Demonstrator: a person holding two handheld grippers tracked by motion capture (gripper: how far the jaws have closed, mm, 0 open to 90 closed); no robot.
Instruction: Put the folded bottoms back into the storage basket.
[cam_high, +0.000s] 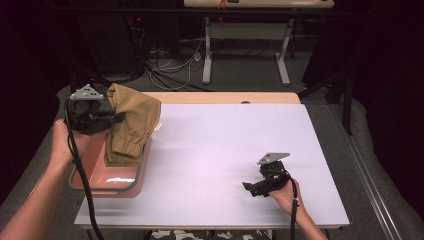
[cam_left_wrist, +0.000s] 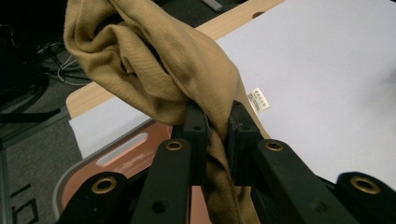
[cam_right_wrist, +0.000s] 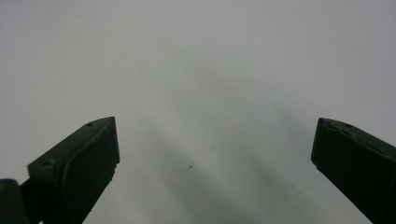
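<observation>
White board covers most of the table (cam_high: 225, 150), with a strip of pale wood showing along its far edge and dark floor strewn with cables beyond. Over at nine o'clock a salmon-pink tray (cam_high: 107, 175) with a grey rim sits on the board's left edge. Above it the left gripper (cam_high: 117, 118) has its jaws pinched tight on a tan garment (cam_high: 131, 127), knit cloth bunched and twisted, with a gathered, elasticated cuff hanging at its lower end over the tray. In the left gripper view the cloth (cam_left_wrist: 154, 60) is squeezed into a narrow rope between the two pads and balloons into soft folds above them; a small white care label (cam_left_wrist: 259, 99) sticks out at its right edge. What sort of garment it is stays hard to say, since the folds hide its shape and its lower part drops out of sight behind the jaws. Down at five o'clock the right gripper (cam_high: 248, 187) rests low on the bare board, jaws spread wide with nothing between them (cam_right_wrist: 210, 158).
</observation>
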